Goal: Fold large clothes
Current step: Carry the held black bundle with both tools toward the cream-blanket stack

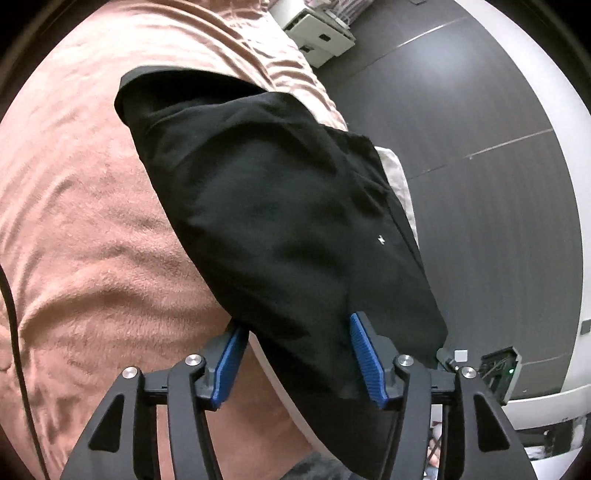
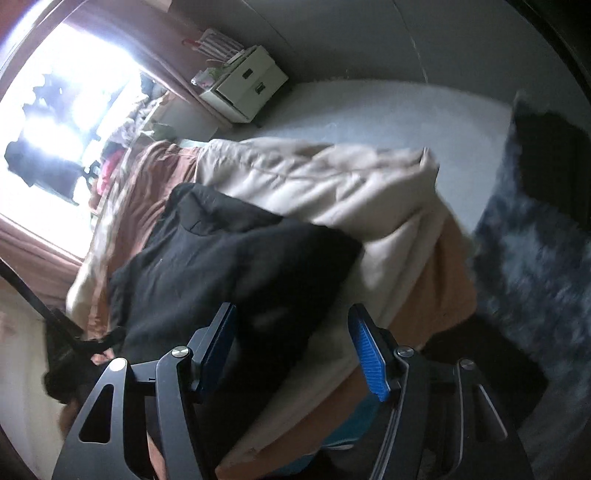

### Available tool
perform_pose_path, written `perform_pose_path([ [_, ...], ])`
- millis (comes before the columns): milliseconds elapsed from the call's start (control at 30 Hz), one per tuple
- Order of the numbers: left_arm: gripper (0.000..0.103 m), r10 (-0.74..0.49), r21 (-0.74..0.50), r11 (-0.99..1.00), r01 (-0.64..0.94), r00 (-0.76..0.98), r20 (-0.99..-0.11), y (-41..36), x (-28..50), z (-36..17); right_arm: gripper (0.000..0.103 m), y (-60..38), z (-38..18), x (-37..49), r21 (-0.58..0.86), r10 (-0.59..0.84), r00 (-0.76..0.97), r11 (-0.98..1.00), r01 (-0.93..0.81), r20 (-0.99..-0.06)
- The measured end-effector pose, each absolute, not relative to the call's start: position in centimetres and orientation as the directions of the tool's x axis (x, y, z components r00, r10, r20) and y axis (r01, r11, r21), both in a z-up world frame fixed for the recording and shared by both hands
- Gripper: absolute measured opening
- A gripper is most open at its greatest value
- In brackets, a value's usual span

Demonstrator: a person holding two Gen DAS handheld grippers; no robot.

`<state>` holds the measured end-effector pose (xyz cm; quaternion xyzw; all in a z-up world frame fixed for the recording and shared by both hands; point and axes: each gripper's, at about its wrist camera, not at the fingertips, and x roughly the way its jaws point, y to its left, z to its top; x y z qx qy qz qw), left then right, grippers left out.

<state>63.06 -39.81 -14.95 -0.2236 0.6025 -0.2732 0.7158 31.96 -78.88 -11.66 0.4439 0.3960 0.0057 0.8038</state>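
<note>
While the left gripper (image 1: 293,354) hangs over the bed, its blue pads (image 1: 365,354) stand well apart, and the near end of the black garment (image 1: 280,206) lies between them without either pad pressing on it. That garment stretches away from the gripper in a long folded strip, resting on the pink fleece blanket (image 1: 92,221), its right edge running along the side of the bed above the dark floor (image 1: 480,129). A white drawer unit (image 1: 321,33) sits far off at the top.

Over to the right wrist view, and it is blurred. The right gripper (image 2: 293,349) also has its fingers spread wide, nothing clamped. The black garment (image 2: 229,266) lies bunched just ahead of its left finger, on the bed beside a cream duvet (image 2: 314,184). A shaggy grey rug (image 2: 535,266) covers the floor to the right, and a bright window (image 2: 74,129) glares at the upper left.
</note>
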Motion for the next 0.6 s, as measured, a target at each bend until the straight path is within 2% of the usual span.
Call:
perform_pose_path([
  [167, 0.060, -0.668, -0.657, 0.744, 0.121, 0.127, -0.733, -39.6, 63.8, -15.2, 0.061, -80.5, -11.4, 32.8, 0.786, 0.407, 0.724, 0.540, 0.300, -0.556],
  [333, 0.061, -0.677, -0.666, 0.736, 0.121, 0.128, -0.725, -38.7, 64.0, -15.3, 0.061, -81.9, -12.6, 33.0, 0.810, 0.441, 0.698, 0.455, 0.369, -0.565],
  [400, 0.062, -0.675, -0.663, 0.738, 0.128, 0.134, -0.725, -38.3, 64.0, -15.2, 0.064, -82.0, -12.9, 32.8, 0.822, 0.447, 0.703, 0.431, 0.374, -0.554],
  [567, 0.063, -0.663, -0.652, 0.748, 0.120, 0.173, -0.728, -37.6, 64.3, -15.3, 0.065, -83.2, -15.0, 33.3, 0.881, 0.475, 0.747, 0.336, 0.334, -0.465],
  [600, 0.063, -0.661, -0.652, 0.749, 0.116, 0.189, -0.726, -37.2, 64.2, -15.2, 0.062, -83.4, -15.2, 33.2, 0.888, 0.474, 0.756, 0.326, 0.325, -0.451],
])
